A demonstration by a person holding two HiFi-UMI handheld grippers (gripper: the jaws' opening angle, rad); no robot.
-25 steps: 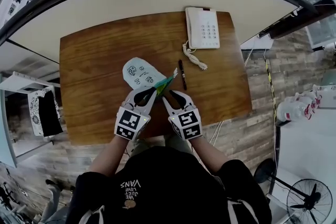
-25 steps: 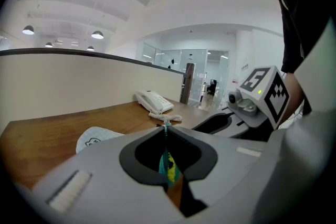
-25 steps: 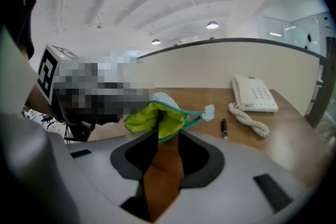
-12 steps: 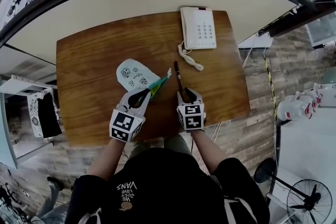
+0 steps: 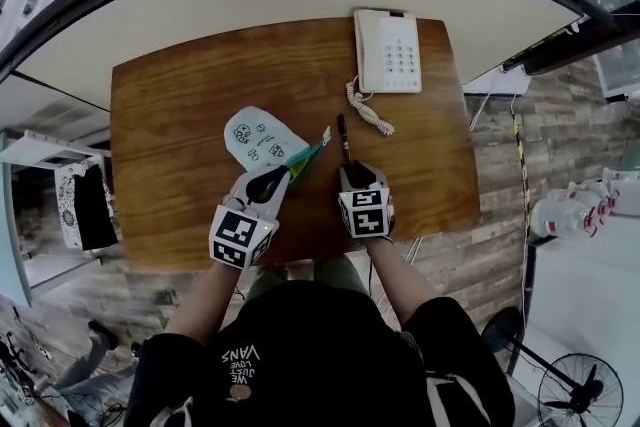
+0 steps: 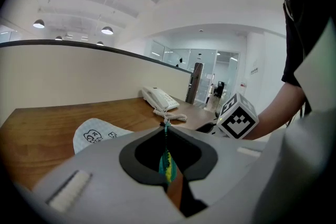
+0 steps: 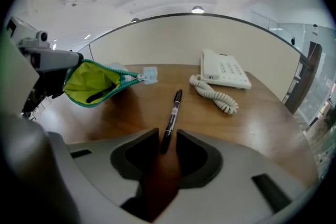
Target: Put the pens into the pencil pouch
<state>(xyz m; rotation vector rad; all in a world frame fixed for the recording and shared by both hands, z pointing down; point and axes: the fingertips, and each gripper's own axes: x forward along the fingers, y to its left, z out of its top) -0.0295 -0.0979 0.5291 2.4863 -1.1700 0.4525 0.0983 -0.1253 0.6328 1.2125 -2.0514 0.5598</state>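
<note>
Right gripper view: right hand-held gripper (image 7: 167, 140) spread wide, straddling near end of black pen (image 7: 172, 112) lying flat on wooden surface (image 5: 180, 115), pads not pressing it; left hand-held gripper (image 6: 167, 128) pinched shut on teal zip edge of pencil pouch (image 7: 93, 83), holding mouth open; both close to near edge of surface; bare wood left of pouch and beyond it; phone (image 7: 224, 73) at far right corner, coiled cord (image 7: 215, 93) near pen's far tip; inside yellow-green lining, one dark pen (image 7: 100, 95) already lodged.
</note>
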